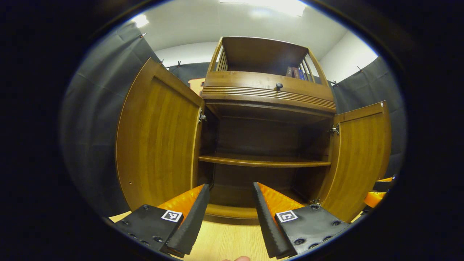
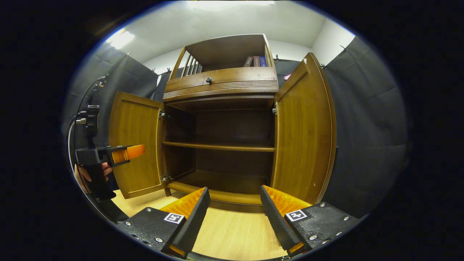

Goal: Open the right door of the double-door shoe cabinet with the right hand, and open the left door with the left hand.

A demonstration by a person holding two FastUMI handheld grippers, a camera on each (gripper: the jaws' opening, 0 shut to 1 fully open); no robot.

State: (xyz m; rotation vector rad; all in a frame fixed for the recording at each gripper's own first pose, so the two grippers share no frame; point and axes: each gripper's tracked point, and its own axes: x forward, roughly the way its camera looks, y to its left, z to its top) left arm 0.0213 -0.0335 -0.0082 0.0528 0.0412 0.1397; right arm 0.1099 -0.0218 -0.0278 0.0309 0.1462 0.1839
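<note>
Right now the cabinet (image 1: 266,98) stands on the floor (image 1: 232,239) w/ both doors swung wide, facing both grippers. Its body is dark-stained wood; above the door compartment runs a ribbed drawer front w/ a small dark knob (image 1: 278,86), and over that an open top shelf w/ slatted sides. A few books (image 2: 255,61) stand at the right end of that top shelf.

Left door (image 1: 157,139) hangs open at the left of the left gripper view, inner face showing, hinged at the cabinet's left edge. Right door (image 2: 304,130) hangs open at the right of the right gripper view, likewise inner face out. In the left gripper view the right door sits at the far right, in the right gripper view the left door sits at the left.

Inside, one shelf (image 1: 262,160) crosses the compartment at mid height; nothing seen on it or on the bottom board below, interior quite dark.

Left gripper (image 1: 230,214) is held low in front of the cabinet base, jaws spread apart, nothing between them, touching neither door. Right gripper (image 2: 233,217) is held the same way, jaws apart & empty, just in front of the base, right door near its right finger but not touching.

In the right gripper view the left gripper also shows side-on at far left, in front of the left door, w/ a hand (image 2: 85,174) on its grip and a cable looping up behind it

A fingertip peeks in at the bottom edge of the left gripper view
</note>
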